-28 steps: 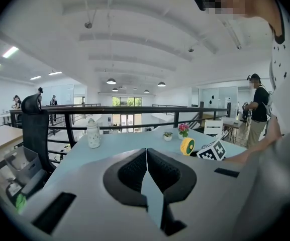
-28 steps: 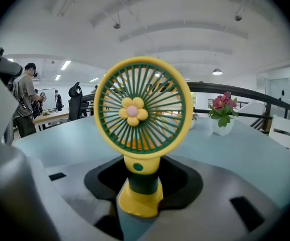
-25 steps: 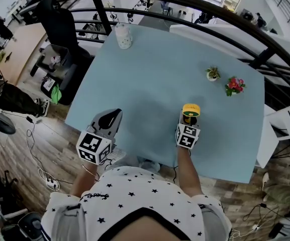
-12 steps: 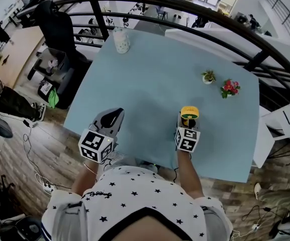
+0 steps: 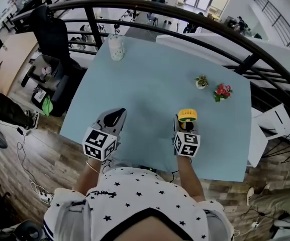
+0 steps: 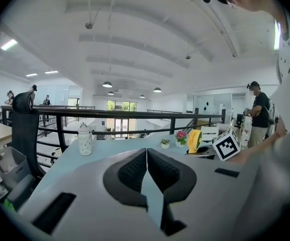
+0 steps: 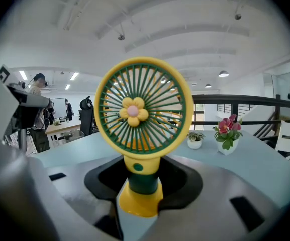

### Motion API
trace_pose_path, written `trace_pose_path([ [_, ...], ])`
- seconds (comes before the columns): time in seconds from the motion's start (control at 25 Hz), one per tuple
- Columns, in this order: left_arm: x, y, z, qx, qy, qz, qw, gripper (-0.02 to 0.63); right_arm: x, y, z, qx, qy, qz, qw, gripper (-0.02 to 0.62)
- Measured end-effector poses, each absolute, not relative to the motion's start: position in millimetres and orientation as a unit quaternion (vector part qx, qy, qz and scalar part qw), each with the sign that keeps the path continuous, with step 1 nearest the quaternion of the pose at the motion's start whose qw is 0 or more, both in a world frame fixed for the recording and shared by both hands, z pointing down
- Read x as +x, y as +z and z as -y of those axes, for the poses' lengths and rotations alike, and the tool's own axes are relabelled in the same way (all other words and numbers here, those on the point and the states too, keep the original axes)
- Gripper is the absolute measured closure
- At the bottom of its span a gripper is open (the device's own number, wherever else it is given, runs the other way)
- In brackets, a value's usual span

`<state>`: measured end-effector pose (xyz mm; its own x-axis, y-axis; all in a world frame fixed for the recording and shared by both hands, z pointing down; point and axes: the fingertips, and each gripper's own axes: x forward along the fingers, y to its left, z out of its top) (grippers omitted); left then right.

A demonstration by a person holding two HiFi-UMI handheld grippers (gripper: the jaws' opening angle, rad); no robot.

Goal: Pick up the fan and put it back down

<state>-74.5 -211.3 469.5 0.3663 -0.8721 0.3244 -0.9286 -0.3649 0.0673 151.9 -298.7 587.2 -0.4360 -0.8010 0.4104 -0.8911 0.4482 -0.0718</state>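
Observation:
A small yellow and green fan with a flower at its hub stands upright between the jaws of my right gripper, which is shut on its green stem and yellow base. In the head view the fan is held just above the light blue table, near the front edge, ahead of the right gripper. My left gripper hovers over the front left part of the table. Its pads meet with nothing between them. From the left gripper view the fan shows edge-on at the right.
A white lidded jar stands at the table's far left. A small green plant pot and a pot of pink flowers sit at the far right. A black railing runs behind the table. A black chair is at the left.
My right gripper has risen with the fan in it. The left gripper has shifted a little forward over the table and stays shut.

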Motion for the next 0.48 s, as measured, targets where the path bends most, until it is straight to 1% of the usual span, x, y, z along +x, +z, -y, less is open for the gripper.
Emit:
trace_pose_path([
  [0.48, -52.2, 474.6, 236.1, 0.843, 0.107, 0.513, 0.122, 0.577, 169.1, 540.9, 286.0, 0.517, 0.124, 0.834, 0.145, 0.422],
])
